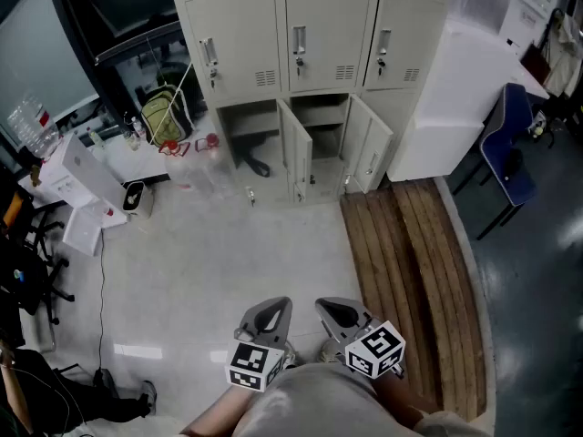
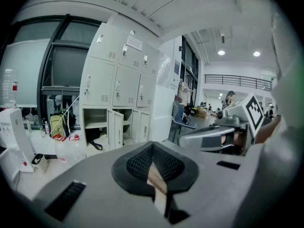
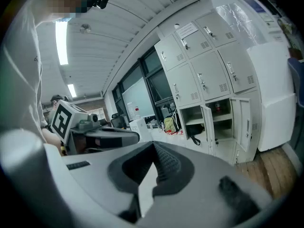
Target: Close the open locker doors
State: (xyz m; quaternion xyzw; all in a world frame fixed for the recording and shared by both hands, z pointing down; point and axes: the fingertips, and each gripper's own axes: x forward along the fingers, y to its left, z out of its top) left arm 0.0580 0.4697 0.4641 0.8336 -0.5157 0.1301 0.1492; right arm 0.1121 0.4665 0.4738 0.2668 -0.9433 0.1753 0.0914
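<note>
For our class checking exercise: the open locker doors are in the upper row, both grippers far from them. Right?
No: the head view shows the open locker doors in the bottom row. The left gripper and right gripper are indeed far from them.

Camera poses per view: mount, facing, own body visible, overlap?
Head view: on the head, steeply down at cream metal lockers; left tongs, right tongs, torso show.
Left gripper view: on left tongs, along shut jaws toward lockers; right tongs at right.
Right gripper view: on right tongs, along shut jaws toward lockers; left tongs at left.
Shared: all see the open bottom locker doors.
</note>
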